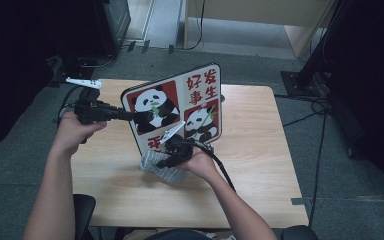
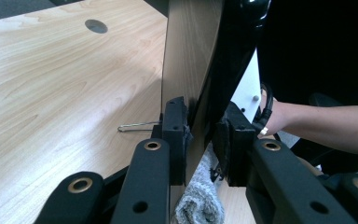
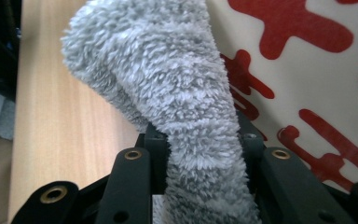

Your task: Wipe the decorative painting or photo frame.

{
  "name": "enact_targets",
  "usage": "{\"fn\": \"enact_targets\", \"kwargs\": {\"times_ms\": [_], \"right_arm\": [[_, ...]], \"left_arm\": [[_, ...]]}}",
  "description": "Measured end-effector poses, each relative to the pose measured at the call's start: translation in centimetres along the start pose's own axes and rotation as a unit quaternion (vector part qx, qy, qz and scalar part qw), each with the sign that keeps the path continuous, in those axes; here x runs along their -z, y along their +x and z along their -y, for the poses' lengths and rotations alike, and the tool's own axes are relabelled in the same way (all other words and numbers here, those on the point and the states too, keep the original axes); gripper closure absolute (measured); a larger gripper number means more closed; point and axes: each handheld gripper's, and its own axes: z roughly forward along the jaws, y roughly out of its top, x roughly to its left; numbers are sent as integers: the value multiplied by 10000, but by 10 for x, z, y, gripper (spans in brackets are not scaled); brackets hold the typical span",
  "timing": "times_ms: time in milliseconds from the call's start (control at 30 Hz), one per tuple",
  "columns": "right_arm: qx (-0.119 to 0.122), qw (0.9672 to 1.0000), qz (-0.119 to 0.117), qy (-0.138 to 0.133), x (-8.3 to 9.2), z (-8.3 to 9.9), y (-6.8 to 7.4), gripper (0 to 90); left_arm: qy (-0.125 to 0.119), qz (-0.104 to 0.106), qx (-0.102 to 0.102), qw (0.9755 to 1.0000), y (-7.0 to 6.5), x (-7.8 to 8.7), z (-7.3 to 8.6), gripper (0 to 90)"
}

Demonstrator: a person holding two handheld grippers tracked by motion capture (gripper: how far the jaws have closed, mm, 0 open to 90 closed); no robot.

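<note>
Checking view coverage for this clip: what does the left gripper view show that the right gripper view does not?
Left gripper view: the left tongs clamped on the edge of the panda board, its plain back, a round hole in the table, and the other forearm. Right gripper view: the right tongs shut on the grey fluffy cloth, with the board's red-printed face behind. Both show board, cloth and wooden table.

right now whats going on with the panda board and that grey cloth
A person is working at the wooden table with tongs in each hand. The left tongs are clamped on the edge of the panda board, holding it tilted up off the table. The right tongs grip a fluffy grey cloth at the board's lower front, right against its printed face, apparently to wipe it.
</note>
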Motion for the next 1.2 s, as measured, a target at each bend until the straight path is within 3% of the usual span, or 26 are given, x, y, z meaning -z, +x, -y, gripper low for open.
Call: {"fn": "enact_targets", "kwargs": {"times_ms": [333,567,833,1067,1200], "right_arm": [[-20,9998,-176,-82,21,-6,5,697],[114,9997,-177,-154,44,-19,12,701],[301,9992,-91,-248,78,-44,17,699],[186,9988,-85,-455,111,-63,20,697],[183,9981,71,-589,128,-74,20,697]], "left_arm": [[16,-1,-15,10000,0,0,0,750],[13,-17,-15,10000,0,-1,0,748],[15,-28,-33,10000,0,-1,0,753],[13,-13,-47,10000,0,-1,0,755],[15,-30,-53,10000,-1,-1,0,756]]}}
